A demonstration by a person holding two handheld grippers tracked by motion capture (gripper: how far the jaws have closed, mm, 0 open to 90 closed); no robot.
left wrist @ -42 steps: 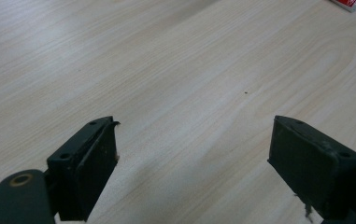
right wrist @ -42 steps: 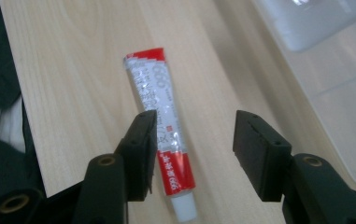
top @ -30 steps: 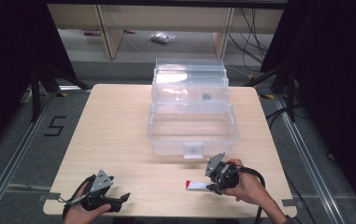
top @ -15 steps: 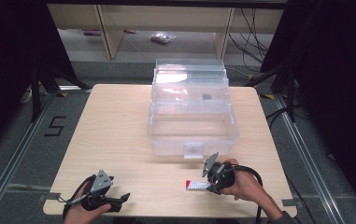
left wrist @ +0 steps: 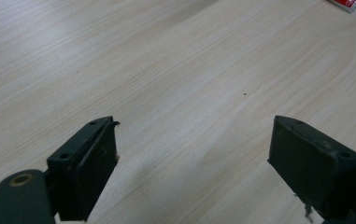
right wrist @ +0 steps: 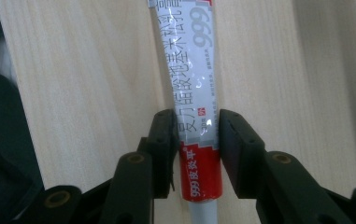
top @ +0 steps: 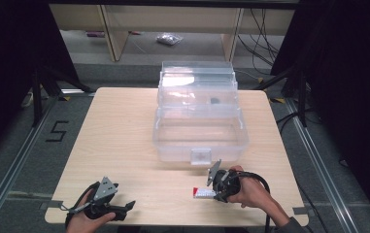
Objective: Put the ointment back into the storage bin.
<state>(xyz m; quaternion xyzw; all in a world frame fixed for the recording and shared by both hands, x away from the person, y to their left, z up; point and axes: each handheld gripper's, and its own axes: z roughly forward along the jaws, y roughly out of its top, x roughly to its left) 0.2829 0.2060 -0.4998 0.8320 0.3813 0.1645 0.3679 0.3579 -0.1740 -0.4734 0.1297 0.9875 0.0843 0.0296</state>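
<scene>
A red and white tube (right wrist: 196, 84) with printed characters lies on the wooden table (top: 124, 136) near its front edge. My right gripper (right wrist: 198, 133) is shut on it, both pads pressing the tube's sides where the white part meets the red band; its jaws have just been closing with the tube between them. From above, the right gripper (top: 213, 192) sits just right of the tube (top: 201, 193), held by a hand. My left gripper (top: 129, 206) rests at the front left, and the left gripper view shows it (left wrist: 192, 158) open over bare wood.
A clear plastic box (top: 173, 153) with its lid raised stands at the table's middle and back, a small dark item (top: 213, 101) inside. A corner of the tube (left wrist: 348, 3) peeks in at the top right of the left gripper view. Shelving stands behind the table.
The right gripper has edged slightly left along the tube. The tube and the left gripper have stayed put.
</scene>
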